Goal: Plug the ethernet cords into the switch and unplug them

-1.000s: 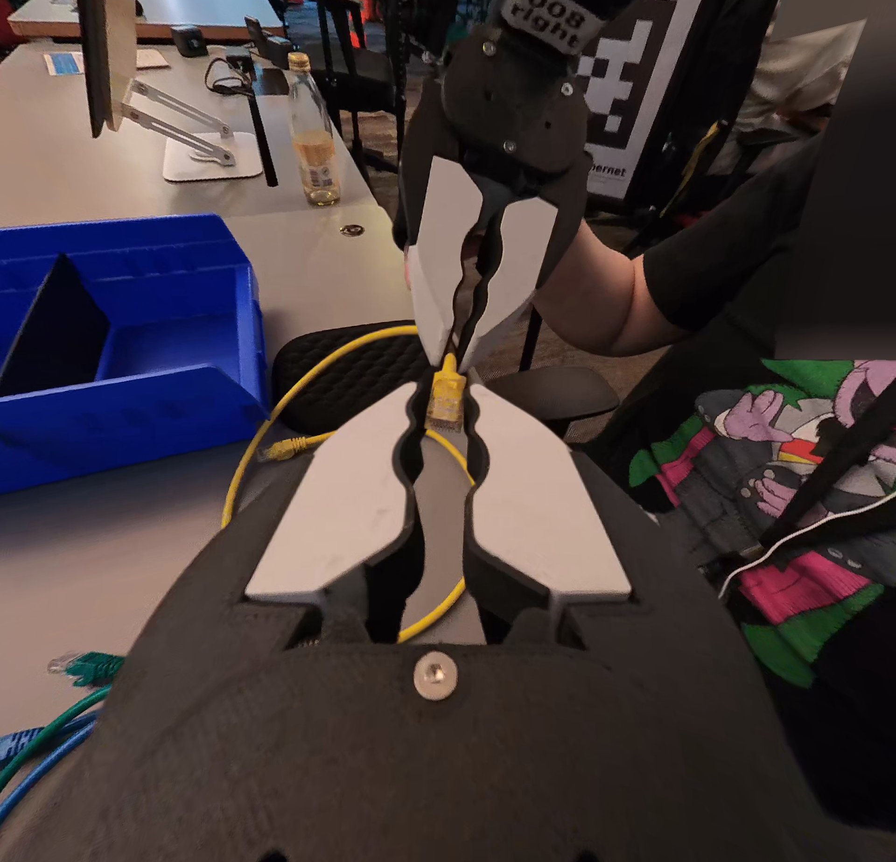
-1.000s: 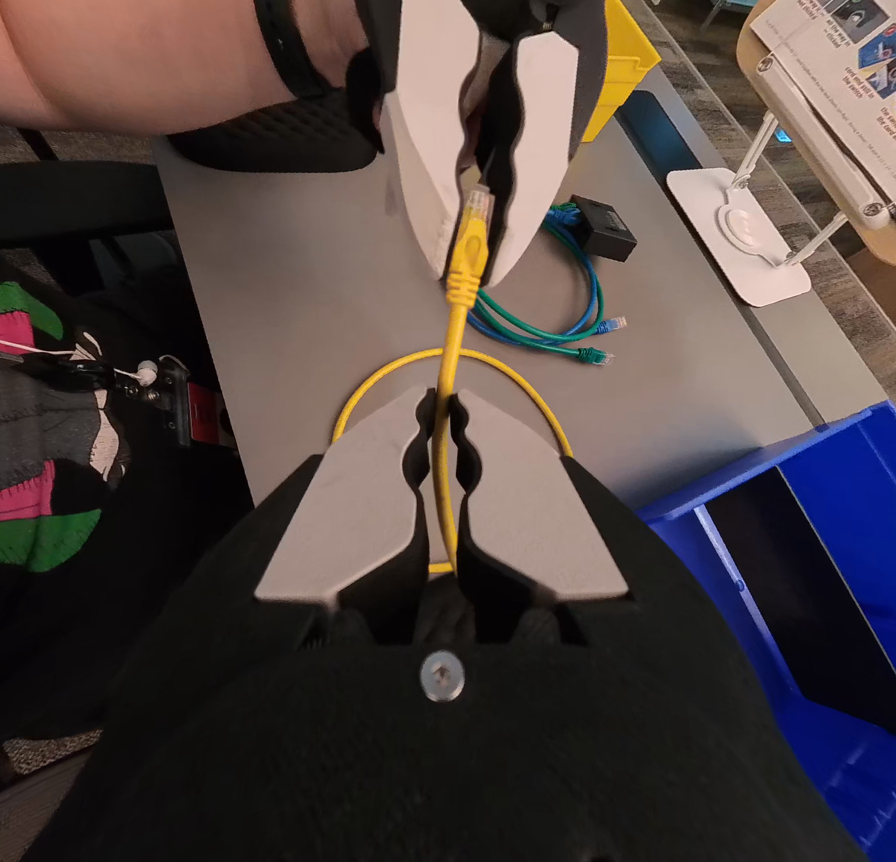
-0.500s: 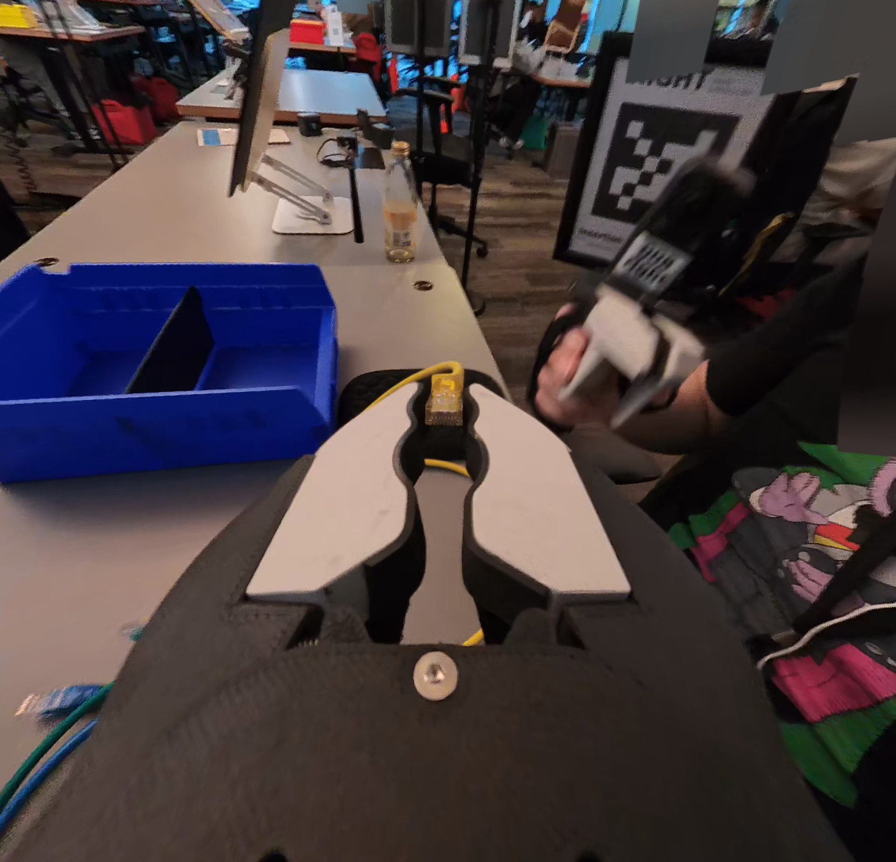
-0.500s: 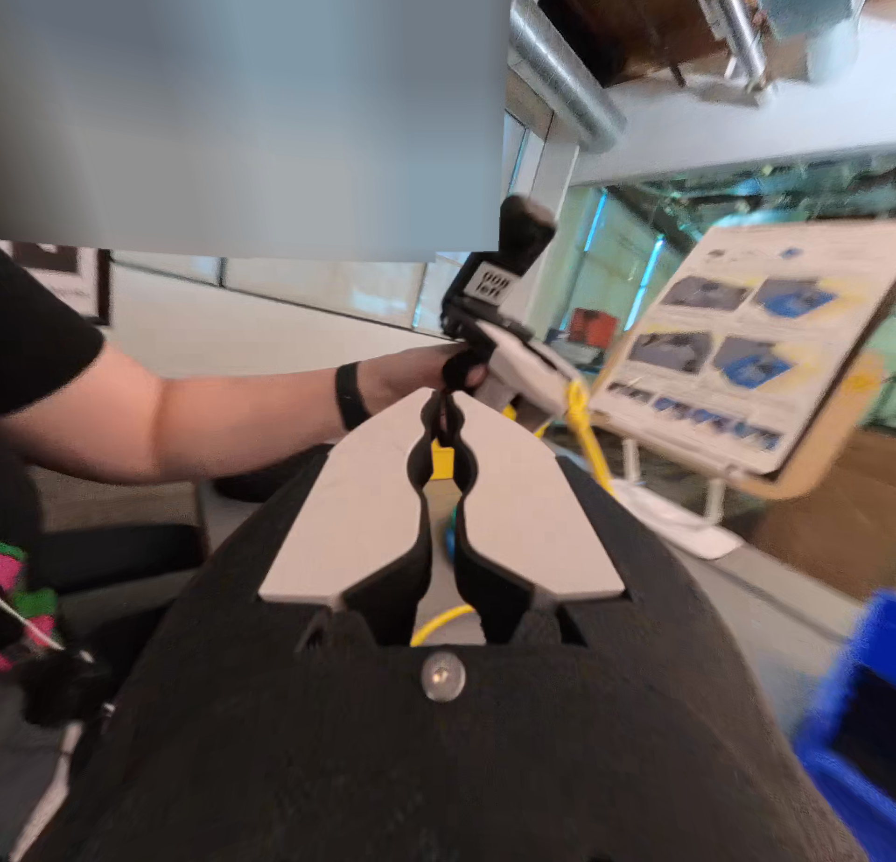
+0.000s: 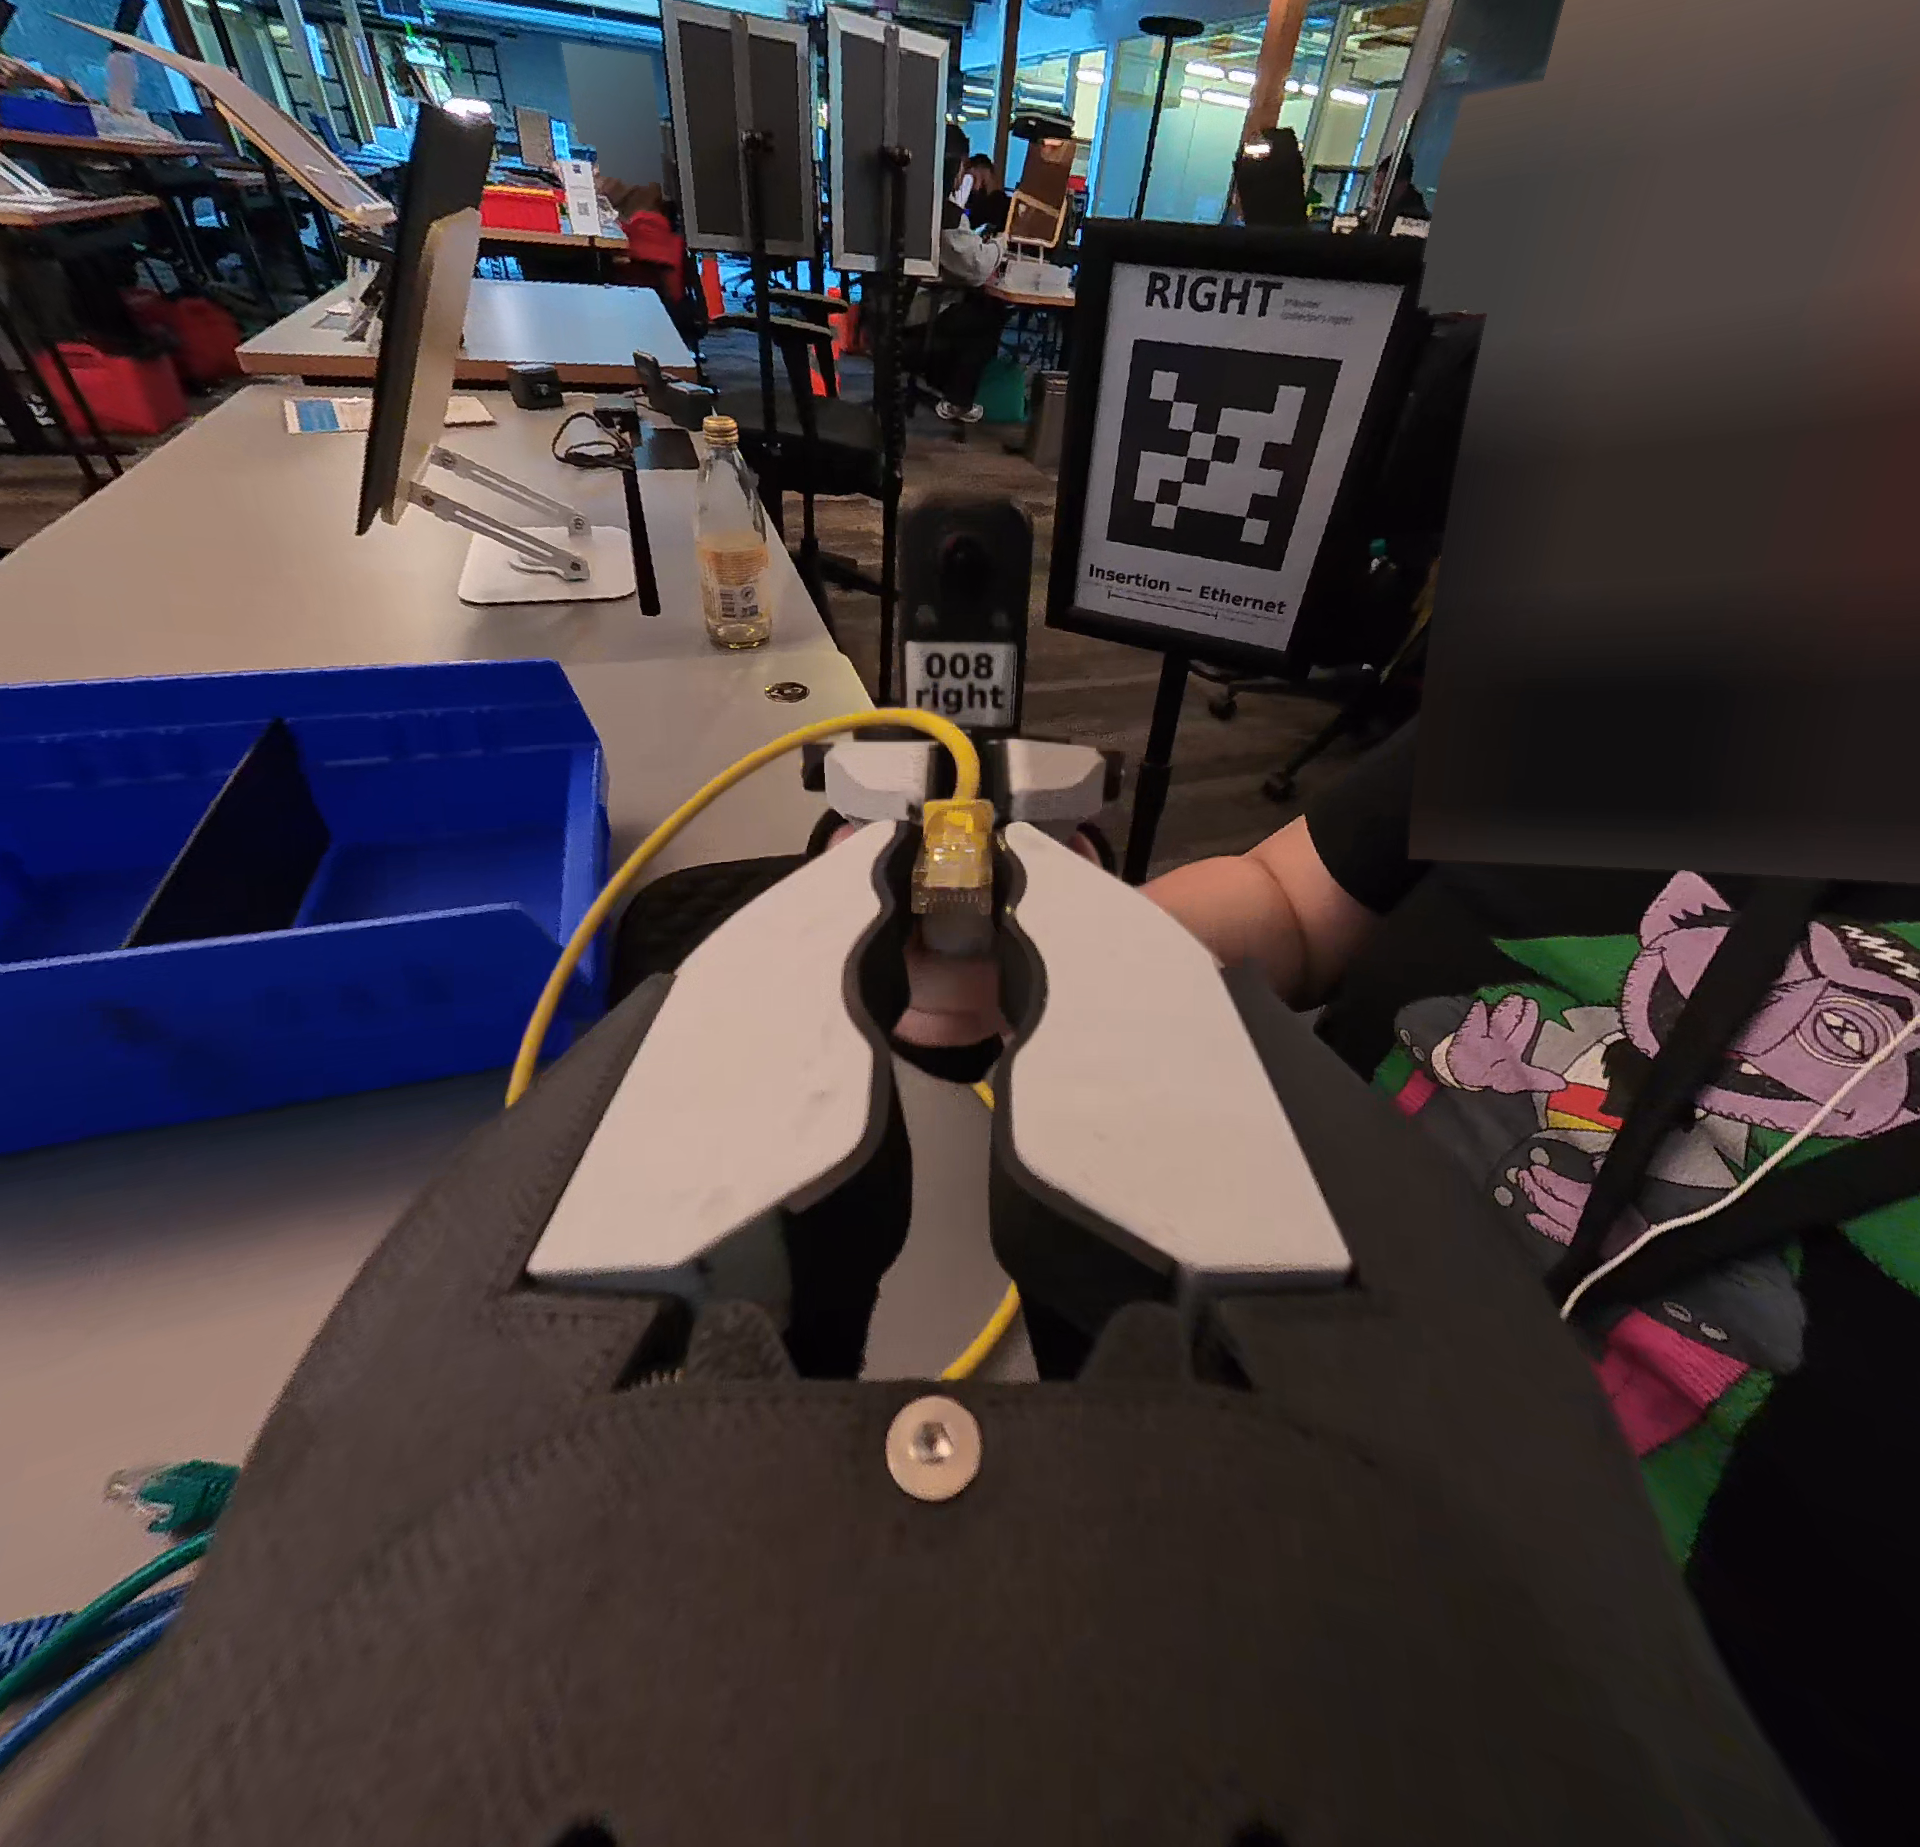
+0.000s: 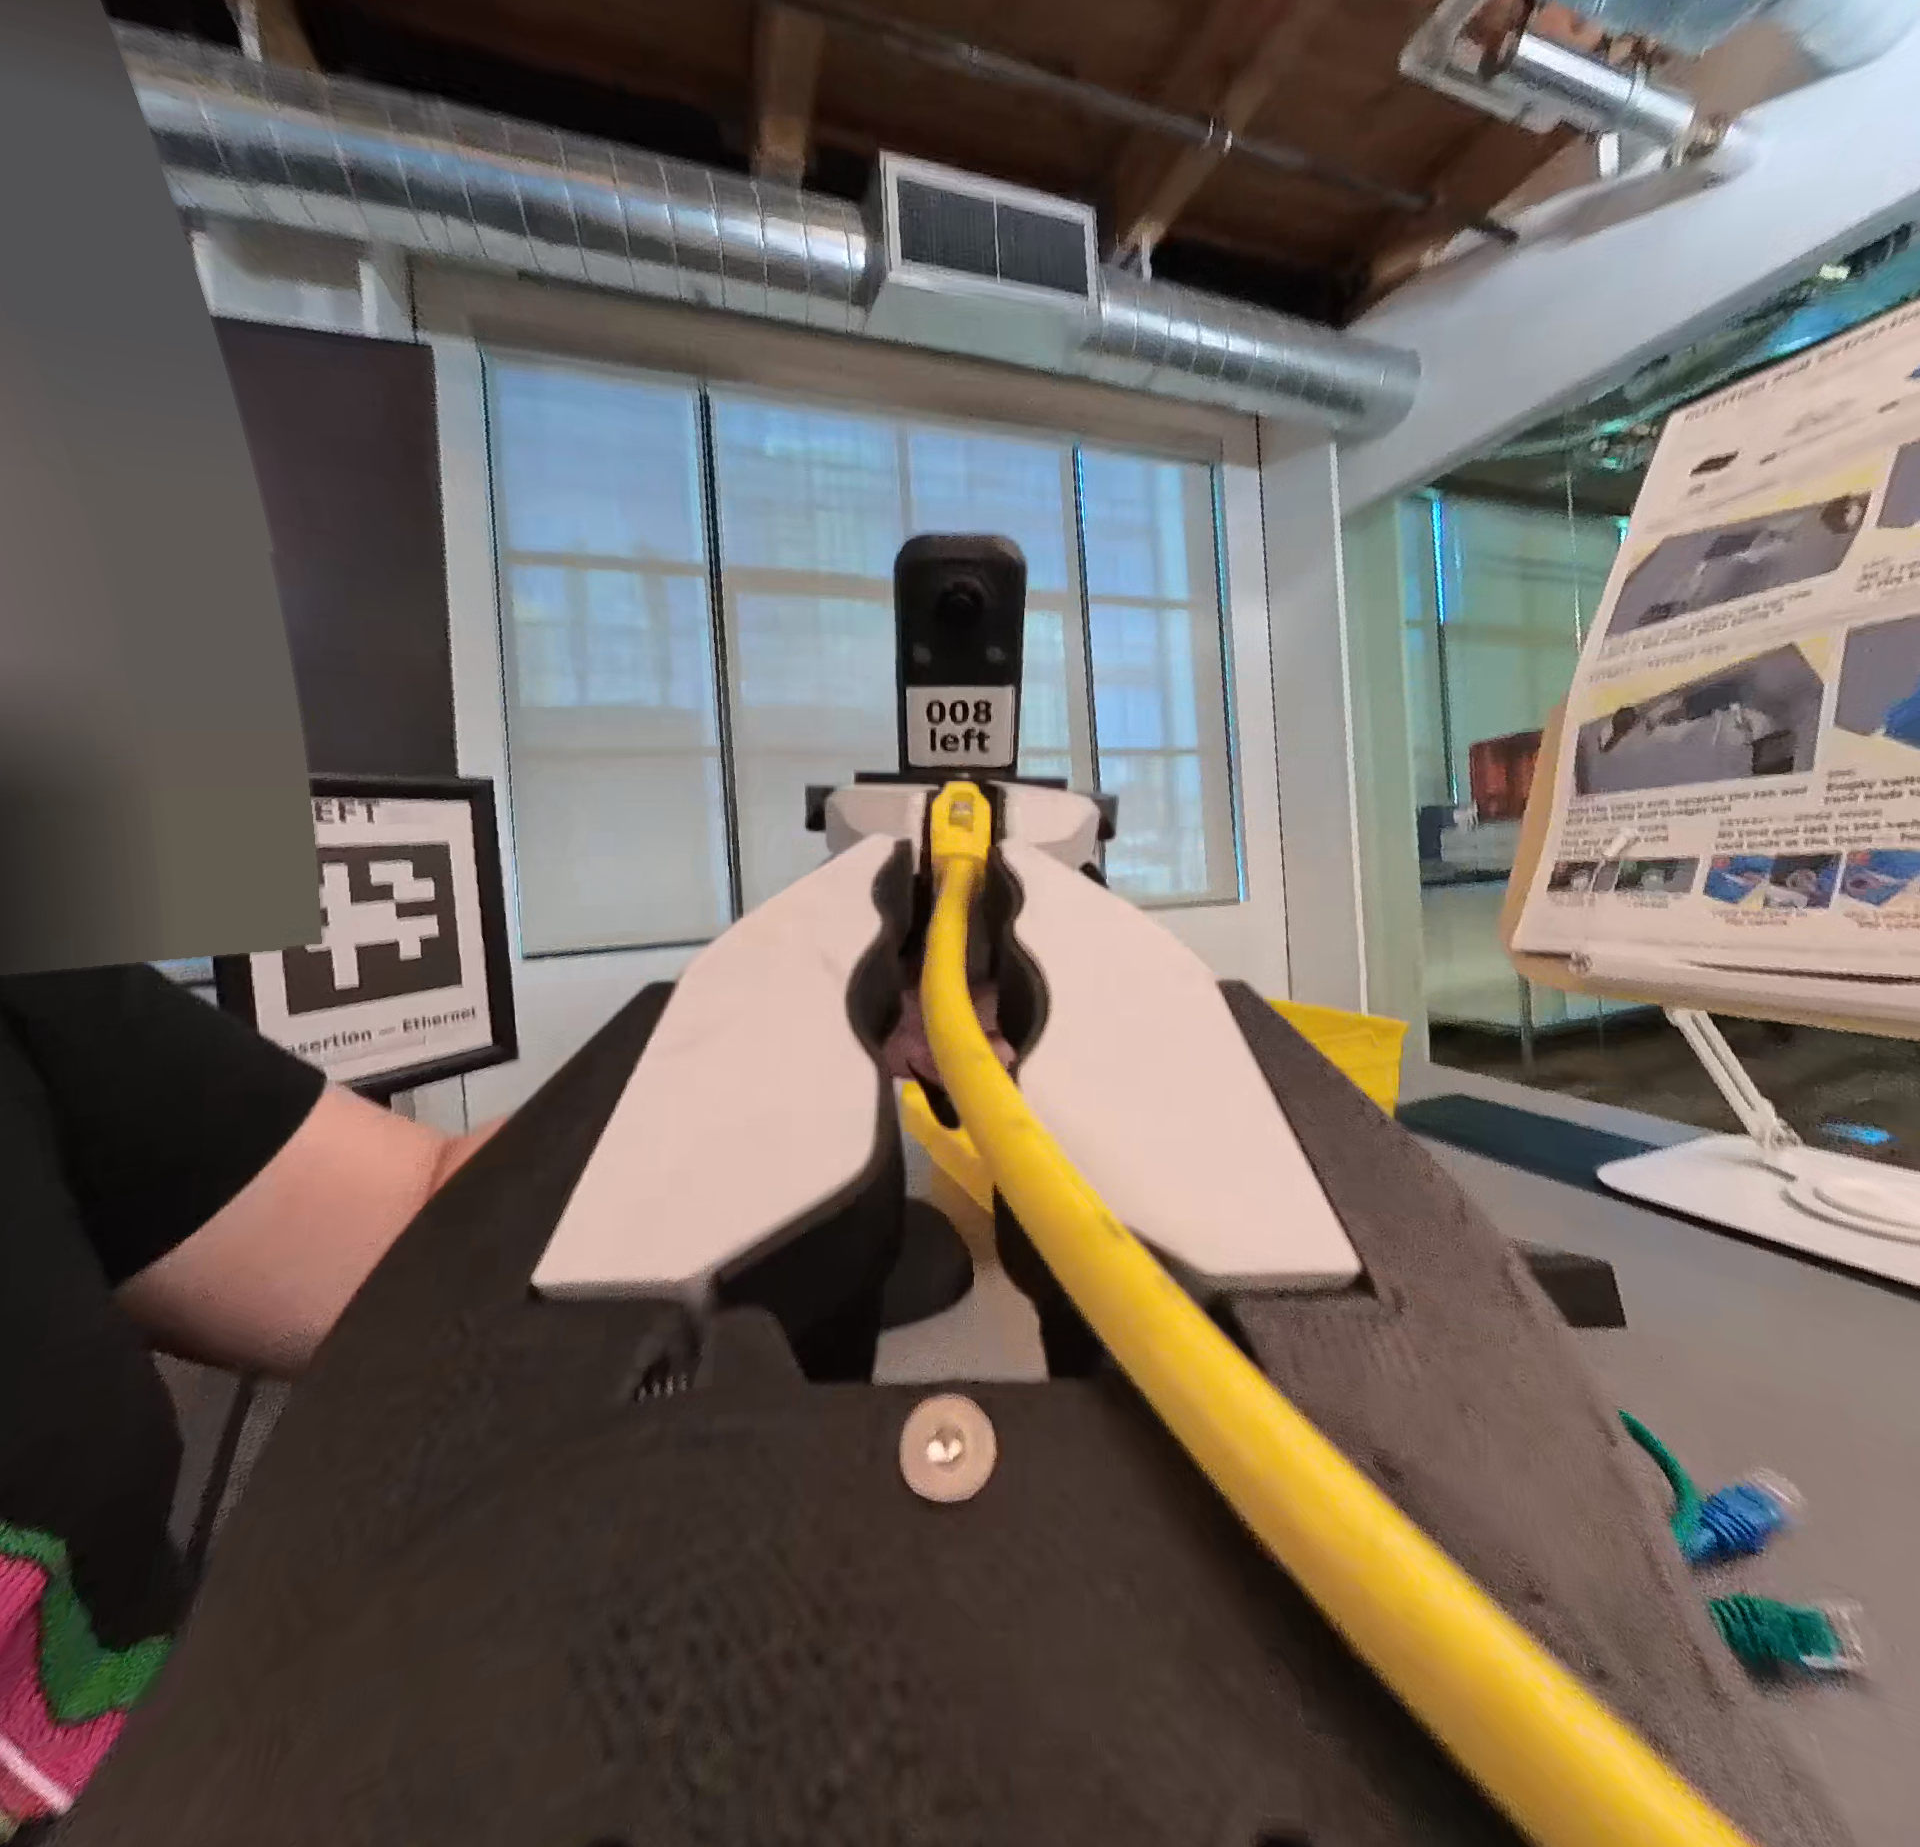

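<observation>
Left wrist view, left to right: blue bin point(image 5: 301, 914) with a dark divider sits on the grey table point(image 5: 208, 571); green and blue cord ends point(image 5: 171, 1496) lie at the lower left edge. A bottle point(image 5: 732, 540) stands further back near a tilted board on a stand point(image 5: 426, 343). Centre: left gripper point(image 5: 954, 867) with fingers narrowed onto the yellow plug point(image 5: 951, 857), clamping it at the tips. The yellow cord point(image 5: 665, 862) arcs out of the plug to the left and down behind the gripper body. Directly opposite, tip to tip, the right gripper point(image 5: 961, 779) faces it, cord passing between its fingers. Framed marker sign point(image 5: 1226, 447) stands to the right. Right wrist view: right gripper point(image 6: 956, 867) fingers narrow around the yellow cord just behind the plug, though whether they actually pinch it cannot be told; cord runs back over the gripper body to lower right. Blue and green plugs point(image 6: 1745, 1579) lie on the table at right, below an instruction board point(image 6: 1745, 654). The switch cannot be made out in either view.
</observation>
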### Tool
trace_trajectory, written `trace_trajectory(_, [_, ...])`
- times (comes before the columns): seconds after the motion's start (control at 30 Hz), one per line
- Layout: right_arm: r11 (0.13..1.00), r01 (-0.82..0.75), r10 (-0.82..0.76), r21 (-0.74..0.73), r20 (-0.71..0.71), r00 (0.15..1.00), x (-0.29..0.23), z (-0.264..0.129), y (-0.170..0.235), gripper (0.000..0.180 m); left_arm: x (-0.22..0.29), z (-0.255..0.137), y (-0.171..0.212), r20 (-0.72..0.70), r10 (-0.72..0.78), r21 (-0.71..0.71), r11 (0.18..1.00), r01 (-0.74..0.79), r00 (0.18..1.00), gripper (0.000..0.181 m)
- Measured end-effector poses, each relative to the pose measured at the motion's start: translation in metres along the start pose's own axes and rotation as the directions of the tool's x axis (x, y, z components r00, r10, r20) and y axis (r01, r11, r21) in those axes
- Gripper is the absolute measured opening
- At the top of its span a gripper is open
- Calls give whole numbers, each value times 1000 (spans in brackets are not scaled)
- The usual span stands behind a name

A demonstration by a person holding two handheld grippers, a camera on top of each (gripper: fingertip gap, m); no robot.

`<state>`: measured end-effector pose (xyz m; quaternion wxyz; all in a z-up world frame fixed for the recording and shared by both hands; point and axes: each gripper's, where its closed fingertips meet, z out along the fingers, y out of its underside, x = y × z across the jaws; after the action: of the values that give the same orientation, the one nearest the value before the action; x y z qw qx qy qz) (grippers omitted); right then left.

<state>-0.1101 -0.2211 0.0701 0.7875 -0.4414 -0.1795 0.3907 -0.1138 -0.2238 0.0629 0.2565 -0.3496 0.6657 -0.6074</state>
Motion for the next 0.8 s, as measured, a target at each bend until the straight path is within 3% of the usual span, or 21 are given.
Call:
trace_trajectory(0.03, [1000, 0, 0, -27, 5, 1000, 0, 0, 2, 11, 1, 0, 1, -4, 2, -6, 1000, -2, 1000, 11])
trace_trajectory(0.23, [985, 2, 2, -170, 22, 1000, 2, -2, 11, 6, -1, -1, 4, 5, 4, -25, 1000, -4, 1000, 11])
trace_trajectory(0.5, [991, -4, 6, -131, 15, 1000, 2, -6, 4, 7, -2, 0, 11, 5, -3, -49, 999, 3, 1000, 11])
trace_trajectory(0.8, [980, -16, 20, -199, 15, 1000, 5, -9, 11, 7, -4, 3, 16, 11, 0, -77, 997, 0, 1000, 12])
